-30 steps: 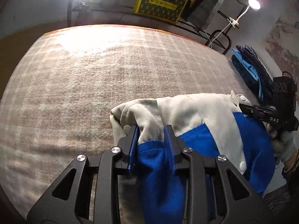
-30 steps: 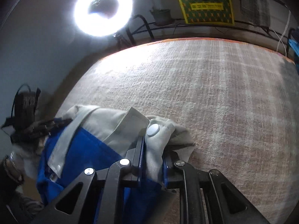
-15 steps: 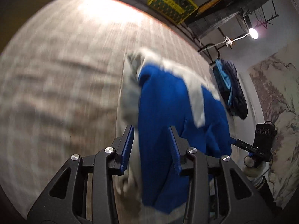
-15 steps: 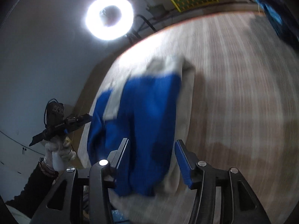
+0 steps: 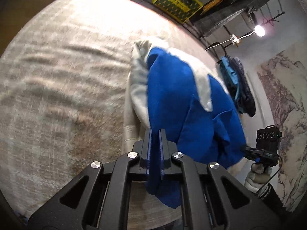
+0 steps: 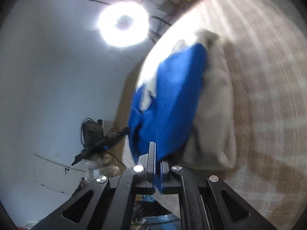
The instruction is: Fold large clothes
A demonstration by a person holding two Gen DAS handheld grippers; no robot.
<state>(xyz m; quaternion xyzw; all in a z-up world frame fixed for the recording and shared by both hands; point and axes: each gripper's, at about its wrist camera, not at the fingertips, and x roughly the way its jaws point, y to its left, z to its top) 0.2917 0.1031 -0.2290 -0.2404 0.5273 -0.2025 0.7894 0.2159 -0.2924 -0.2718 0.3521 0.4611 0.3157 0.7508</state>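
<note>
The blue and cream garment [image 5: 172, 95] lay bunched on the plaid table cover [image 5: 57, 86], its near blue edge hanging over the cover's front edge. The left gripper [image 5: 155, 141] had just closed, its jaws clamped narrowly on a blue fold at that near edge. The right gripper [image 6: 155, 159] had likewise just closed on blue cloth at the garment's near side. Beyond the cover's far edge shone a ring light [image 6: 122, 24].

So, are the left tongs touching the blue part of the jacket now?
Touching. In the left wrist view the left tongs have just been closing and now pinch a fold of the jacket's blue cloth between their pads.
</note>
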